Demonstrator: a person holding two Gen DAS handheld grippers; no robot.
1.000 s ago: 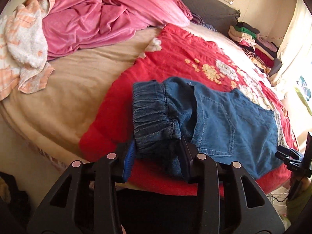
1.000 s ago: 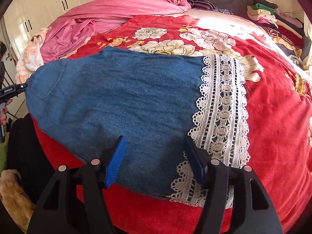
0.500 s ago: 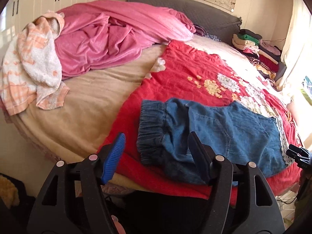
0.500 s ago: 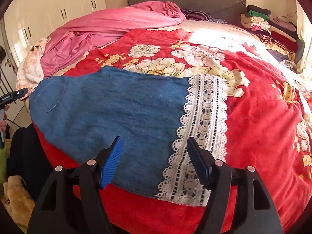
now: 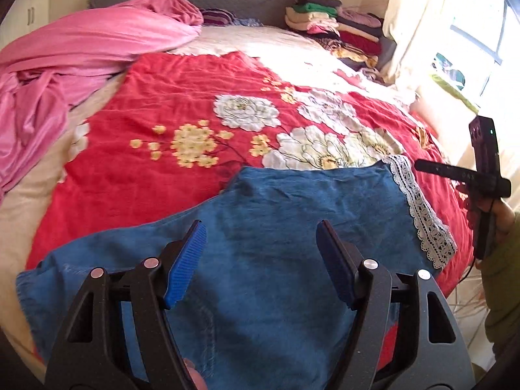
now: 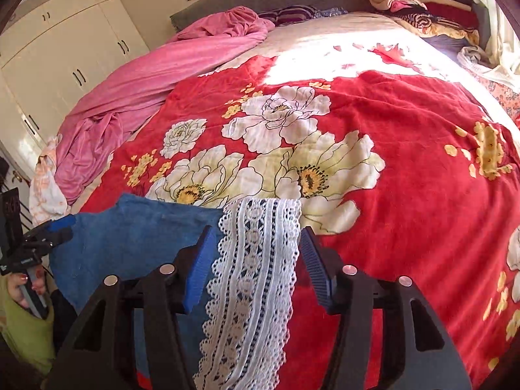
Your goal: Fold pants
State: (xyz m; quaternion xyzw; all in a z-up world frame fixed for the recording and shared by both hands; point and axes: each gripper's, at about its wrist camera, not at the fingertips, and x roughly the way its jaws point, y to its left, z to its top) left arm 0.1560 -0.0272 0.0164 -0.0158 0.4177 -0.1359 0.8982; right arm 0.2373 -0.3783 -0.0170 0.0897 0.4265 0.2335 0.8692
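The bed [image 5: 19,175] fills both views, and a red blanket with flowers [image 5: 156,104] covers most of it, with a pink sheet [image 5: 81,45] crumpled on the far left side and a stack of folded clothes [image 5: 328,19] near the headboard. The denim pants [image 5: 276,227] lie flat on the red blanket at the near edge of the bed, and their white lace hem [image 6: 253,276] points to the right. Compared with half a second ago, the left camera has turned to the right: the elastic waistband, which was in the middle of its view before, is now only at the lower left edge, and the lace hem comes into sight. The left gripper [image 5: 261,256] hovers over the middle of the pants with its jaws wide apart and holds nothing. The right gripper [image 6: 258,266] has moved closer to the hem than before; its jaws are also spread, one on each side of the lace, and they do not squeeze it.
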